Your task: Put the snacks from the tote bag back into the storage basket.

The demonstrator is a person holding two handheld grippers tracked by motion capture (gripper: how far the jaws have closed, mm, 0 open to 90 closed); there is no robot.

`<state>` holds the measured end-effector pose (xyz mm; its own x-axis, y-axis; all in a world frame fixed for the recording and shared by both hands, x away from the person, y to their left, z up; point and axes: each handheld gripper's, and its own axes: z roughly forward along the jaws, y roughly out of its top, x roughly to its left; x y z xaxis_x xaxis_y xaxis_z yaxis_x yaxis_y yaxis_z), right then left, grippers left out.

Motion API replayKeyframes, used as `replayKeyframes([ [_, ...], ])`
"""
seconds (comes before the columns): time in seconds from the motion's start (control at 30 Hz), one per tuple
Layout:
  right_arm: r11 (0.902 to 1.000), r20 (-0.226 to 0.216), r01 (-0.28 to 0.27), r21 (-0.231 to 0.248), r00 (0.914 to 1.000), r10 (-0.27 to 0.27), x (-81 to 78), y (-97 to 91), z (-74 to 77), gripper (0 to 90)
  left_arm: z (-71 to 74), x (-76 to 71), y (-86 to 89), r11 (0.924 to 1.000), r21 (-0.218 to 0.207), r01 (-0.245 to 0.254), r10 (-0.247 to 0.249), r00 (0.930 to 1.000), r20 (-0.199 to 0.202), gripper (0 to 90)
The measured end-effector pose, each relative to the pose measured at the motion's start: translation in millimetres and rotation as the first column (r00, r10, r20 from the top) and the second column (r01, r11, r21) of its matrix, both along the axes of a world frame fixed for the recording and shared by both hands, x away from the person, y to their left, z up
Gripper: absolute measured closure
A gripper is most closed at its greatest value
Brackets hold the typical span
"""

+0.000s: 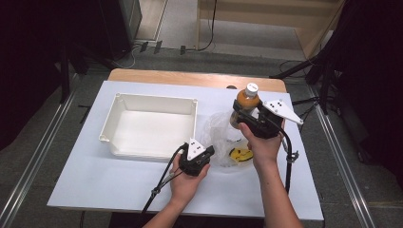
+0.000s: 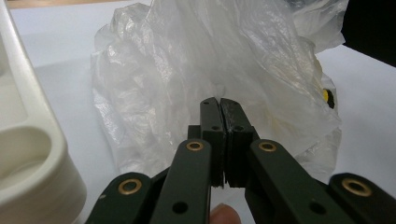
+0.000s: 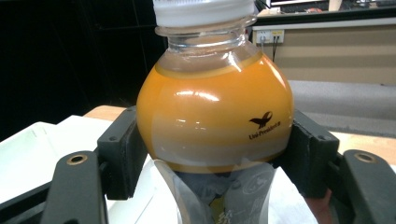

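Note:
A small bottle (image 1: 247,97) of orange drink with a white cap stands upright in the air, above a crumpled clear plastic bag (image 1: 217,133) that lies on the white table. My right gripper (image 1: 241,115) is shut on the bottle's round body (image 3: 215,116), one pad on each side. Low at the bag's near left edge, my left gripper (image 1: 209,152) has its jaws pressed together. In the left gripper view its tips (image 2: 219,100) pinch a fold of the bag's film (image 2: 196,60). Through the film shows a yellow and black item (image 1: 241,154).
A white rectangular tray (image 1: 148,98) with nothing in it stands left of the bag, and its rounded corner (image 2: 28,140) is close beside my left gripper. The wooden table edge (image 1: 190,78) runs along the back. Cables trail from both grippers toward the near edge.

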<state>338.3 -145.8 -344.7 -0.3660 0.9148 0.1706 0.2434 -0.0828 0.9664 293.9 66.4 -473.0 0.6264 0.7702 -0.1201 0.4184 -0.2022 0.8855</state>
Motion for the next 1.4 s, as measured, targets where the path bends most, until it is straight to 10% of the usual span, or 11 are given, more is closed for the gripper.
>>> replayKeyframes([
  [0.63, 0.9999, 0.003, -0.006, -0.013, 1.0, 0.006, 10.0, 14.4, 4.6, 32.0, 5.3, -7.3, 9.7, 0.9993, -0.037, -0.005, 0.006, 0.9996, 0.027, 81.5],
  [1.4, 0.9995, -0.009, -0.031, -0.009, 0.9995, 0.031, 14.9, 26.7, -0.4, 32.0, 24.4, -29.1, 72.5, 0.9786, -0.118, 0.168, -0.162, 0.985, 0.059, 14.5],
])
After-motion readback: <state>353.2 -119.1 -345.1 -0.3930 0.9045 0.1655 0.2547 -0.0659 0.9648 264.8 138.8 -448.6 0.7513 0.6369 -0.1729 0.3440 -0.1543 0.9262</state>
